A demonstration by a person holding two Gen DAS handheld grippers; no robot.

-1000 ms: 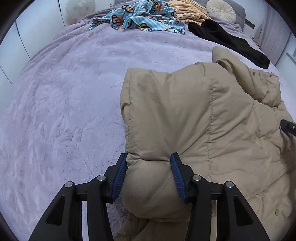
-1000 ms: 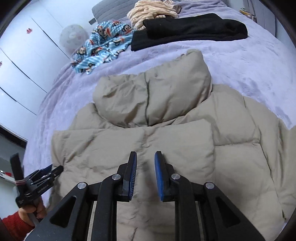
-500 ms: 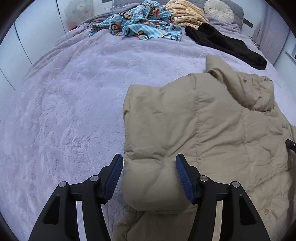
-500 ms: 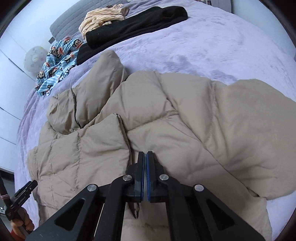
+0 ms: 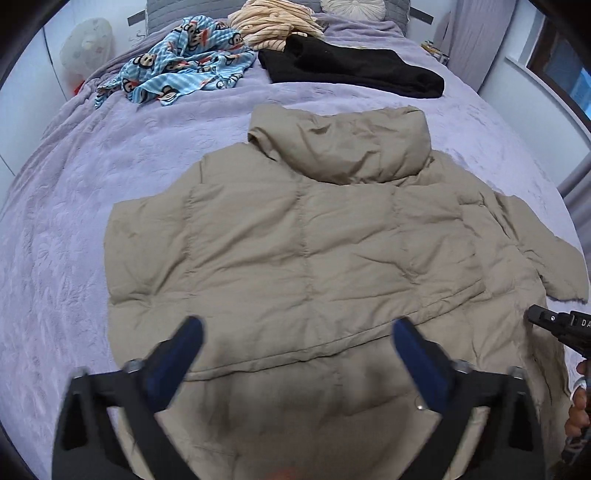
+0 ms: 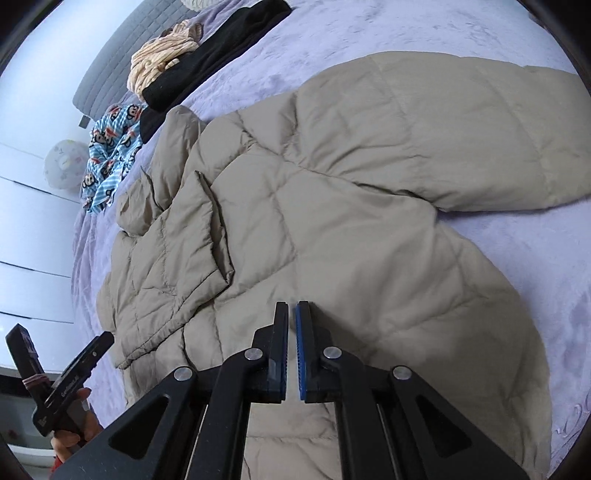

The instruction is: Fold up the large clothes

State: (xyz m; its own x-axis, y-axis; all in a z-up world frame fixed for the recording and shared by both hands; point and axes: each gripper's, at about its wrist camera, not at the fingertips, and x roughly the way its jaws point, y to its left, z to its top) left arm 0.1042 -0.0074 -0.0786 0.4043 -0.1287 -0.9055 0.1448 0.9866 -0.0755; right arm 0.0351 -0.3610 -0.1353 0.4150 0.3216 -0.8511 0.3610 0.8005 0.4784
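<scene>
A beige puffer jacket [image 5: 295,240] lies back-up on the lilac bedspread [image 5: 55,221], its hood [image 5: 343,147] pointing away. In the right wrist view the jacket [image 6: 332,221] has one sleeve [image 6: 184,251] folded over its body, while the other sleeve [image 6: 443,129] lies spread to the right. My left gripper [image 5: 297,326] hovers over the lower back of the jacket. Its jaws are opening wide and grip nothing. My right gripper [image 6: 292,308] is shut and empty above the jacket's right side. Its tip [image 5: 557,325] shows at the right edge of the left wrist view.
At the head of the bed lie a blue monkey-print cloth [image 5: 177,74], a black garment [image 5: 351,70], a striped beige garment [image 5: 273,22] and a round cushion [image 5: 351,5]. White wardrobe doors [image 6: 29,240] stand left of the bed. Bare bedspread surrounds the jacket.
My left gripper let go of the folded sleeve, opened wide and rose to the right over the jacket's back. My right gripper closed and swung right toward the spread sleeve.
</scene>
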